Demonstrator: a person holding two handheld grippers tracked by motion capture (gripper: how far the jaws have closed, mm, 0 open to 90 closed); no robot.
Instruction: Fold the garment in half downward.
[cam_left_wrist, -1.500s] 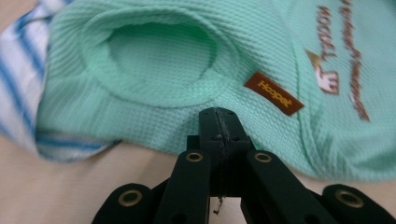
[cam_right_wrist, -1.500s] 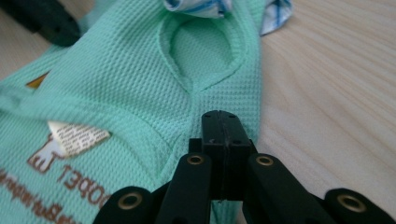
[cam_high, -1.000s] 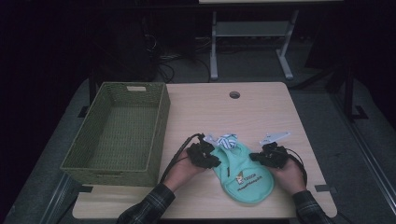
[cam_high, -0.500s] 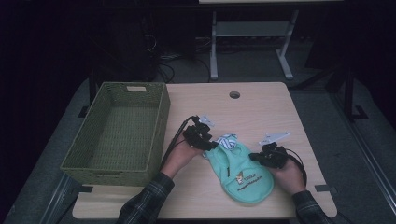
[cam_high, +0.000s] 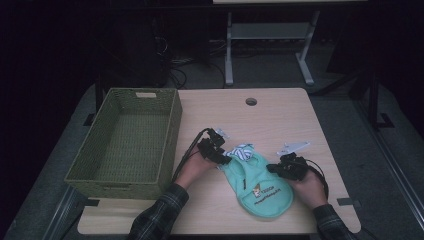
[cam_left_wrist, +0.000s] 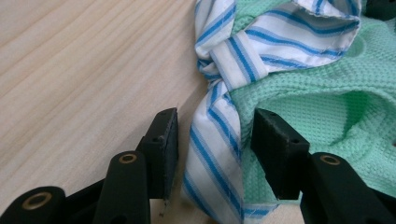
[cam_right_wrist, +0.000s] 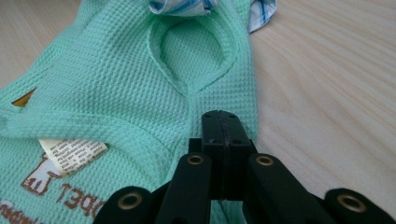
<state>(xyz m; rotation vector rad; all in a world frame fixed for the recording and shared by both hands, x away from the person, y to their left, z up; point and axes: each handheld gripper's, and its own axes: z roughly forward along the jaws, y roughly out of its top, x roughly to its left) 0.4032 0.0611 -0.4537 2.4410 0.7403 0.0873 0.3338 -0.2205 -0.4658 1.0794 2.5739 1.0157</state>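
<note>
- So, the left hand-held gripper has shifted over the last second: it went from sitting on the mint-green garment up toward the far-left of it, and now it's come back down to the garment's collar end, the end farthest from the person.
- The garment has barely moved through all that; it lies flat on the bench, to the right of the woven basket and well apart from it.
- In the left gripper view its jaws stand apart with the blue-and-white striped strip running up between them, not yet pinched. My guess is that it's lining up to grab that strip where it comes out of the knotted bit at the collar.
- The right hand-held gripper hasn't budged. In its own view the jaws are clenched tight together with the garment's right edge caught in them, just below the armhole. It looks like an anchor hold so that the cloth doesn't slide.
- This reads as an early step to me, whether that's straightening or folding the garment before it goes anywhere near the basket, which is empty.
- Pose-wise: both forearms come in from the near edge of the bench in plaid sleeves. The left hand angles in toward the garment's collar with its gripper low over the cloth, and the right hand sits at the garment's right side, level with the printed logo.
</note>
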